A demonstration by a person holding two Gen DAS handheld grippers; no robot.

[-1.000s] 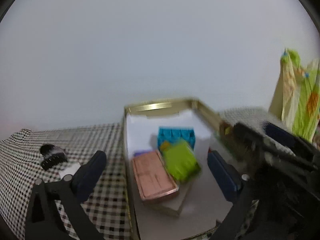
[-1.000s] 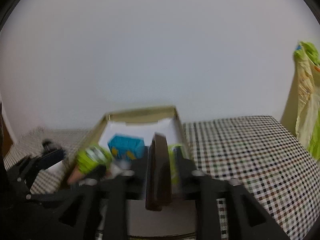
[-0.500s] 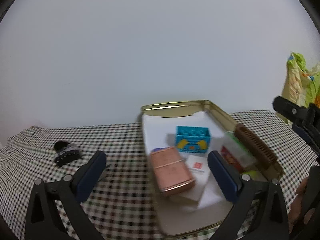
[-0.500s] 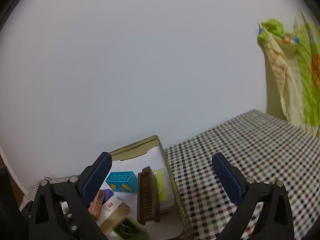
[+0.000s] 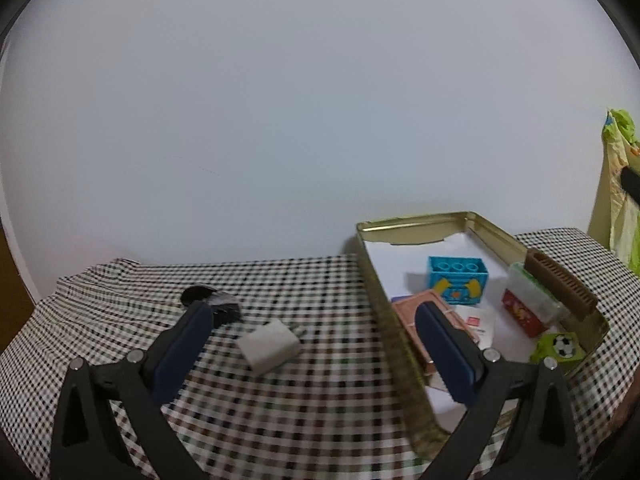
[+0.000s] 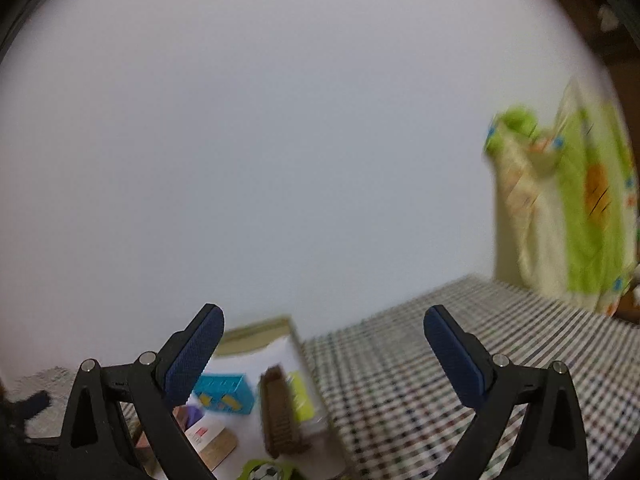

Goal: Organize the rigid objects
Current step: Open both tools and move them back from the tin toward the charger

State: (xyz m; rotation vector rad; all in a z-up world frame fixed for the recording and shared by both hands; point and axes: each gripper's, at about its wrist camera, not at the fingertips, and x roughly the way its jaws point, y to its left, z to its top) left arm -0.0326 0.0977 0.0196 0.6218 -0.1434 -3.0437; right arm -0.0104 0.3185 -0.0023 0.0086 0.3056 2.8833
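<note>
Plain pale wall behind, black-and-white checkered tablecloth (image 5: 320,320) covering the table. Left gripper (image 5: 314,336) spread wide with nothing between its blue pads, held over the cloth; between its fingers lies a small white rectangular block (image 5: 268,345), and just beyond the left finger a black hair claw clip (image 5: 212,304), both on the cloth outside the tin. Right finger of that gripper overlaps the near left side of a shallow gold metal tin (image 5: 400,228) lined with white paper. Inside the tin: pink flat rectangular case (image 5: 412,312) at the near left, turquoise toy building brick (image 5: 458,280) behind it, white card with a red mark (image 5: 478,322), red and clear small box (image 5: 528,304), brown wooden comb (image 5: 560,284) on edge along the right wall, green cube with a football print (image 5: 558,346) at the near right corner. Right gripper (image 6: 320,344) also wide apart and holding nothing, raised above the table, tin at its lower left, checkered cloth between and under its fingers. Green, cream and orange patterned fabric (image 6: 568,208) hangs at far right, blurred.
</note>
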